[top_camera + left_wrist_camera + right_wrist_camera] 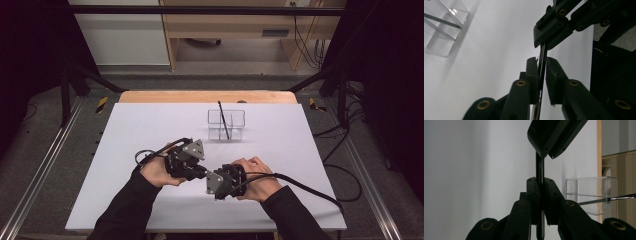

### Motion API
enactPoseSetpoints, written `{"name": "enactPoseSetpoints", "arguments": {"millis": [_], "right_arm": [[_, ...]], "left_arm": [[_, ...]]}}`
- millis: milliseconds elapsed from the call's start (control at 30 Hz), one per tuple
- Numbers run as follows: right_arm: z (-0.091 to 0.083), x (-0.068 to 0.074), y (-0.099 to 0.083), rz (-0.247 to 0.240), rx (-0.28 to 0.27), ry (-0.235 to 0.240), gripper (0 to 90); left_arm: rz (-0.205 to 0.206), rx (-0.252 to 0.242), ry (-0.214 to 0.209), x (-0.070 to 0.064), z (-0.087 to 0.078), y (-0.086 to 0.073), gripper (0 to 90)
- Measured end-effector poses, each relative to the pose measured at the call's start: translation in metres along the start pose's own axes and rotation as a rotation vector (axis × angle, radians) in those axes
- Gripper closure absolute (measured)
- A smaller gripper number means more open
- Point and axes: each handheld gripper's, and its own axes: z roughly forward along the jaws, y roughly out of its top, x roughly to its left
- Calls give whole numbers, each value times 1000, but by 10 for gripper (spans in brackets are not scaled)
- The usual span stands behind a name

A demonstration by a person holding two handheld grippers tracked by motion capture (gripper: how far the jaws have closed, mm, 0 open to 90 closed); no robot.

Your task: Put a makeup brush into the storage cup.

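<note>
High view: I have both grippers low over the white table sheet [150, 130], well short of the clear plastic compartment organiser [226, 125] that serves as my landmark. The left gripper [197, 172] and right gripper [210, 179] meet nose to nose, on the near side of the organiser. One thin black brush [223, 120] already stands tilted in the organiser; I count that item as placed.

Left gripper view: my jaws are pinched on a slender dark glossy rod [541, 72], probably a second brush handle. The right gripper's jaws hold the same rod from the far end. The organiser [441, 32] sits well away, up-left.

Right gripper view: jaws clamped on the rod [539, 170]; the opposing gripper bites it above. The organiser [589, 192] stands well beyond, to the right.

Status: handover in progress, I judge. Remaining: one gripper releases, the other carries the rod to the organiser.
</note>
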Motion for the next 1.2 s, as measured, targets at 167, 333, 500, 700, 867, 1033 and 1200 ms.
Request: {"name": "enactPoseSetpoints", "arguments": {"millis": [167, 333, 500, 700, 867, 1033, 1200], "right_arm": [[0, -3, -3, 35, -1, 12, 841], [3, -7, -8, 110, 9, 28, 841], [6, -11, -15, 167, 16, 35, 840], [5, -14, -24, 248, -10, 27, 840], [6, -14, -34, 332, -41, 17, 840], [10, -11, -46, 410, -76, 0, 840], [14, -5, -54, 479, -102, -7, 840]], "left_arm": [[-32, -53, 40, 4, -6, -6, 629], [-76, -115, 119, 9, -17, -17, 495], [-127, -187, 200, 12, -28, -29, 378], [-189, -253, 265, 11, -33, -42, 261], [-235, -286, 276, 10, -30, -55, 205], [-286, -297, 291, 11, -24, -68, 185], [-334, -334, 307, 10, -18, -77, 185]]}}
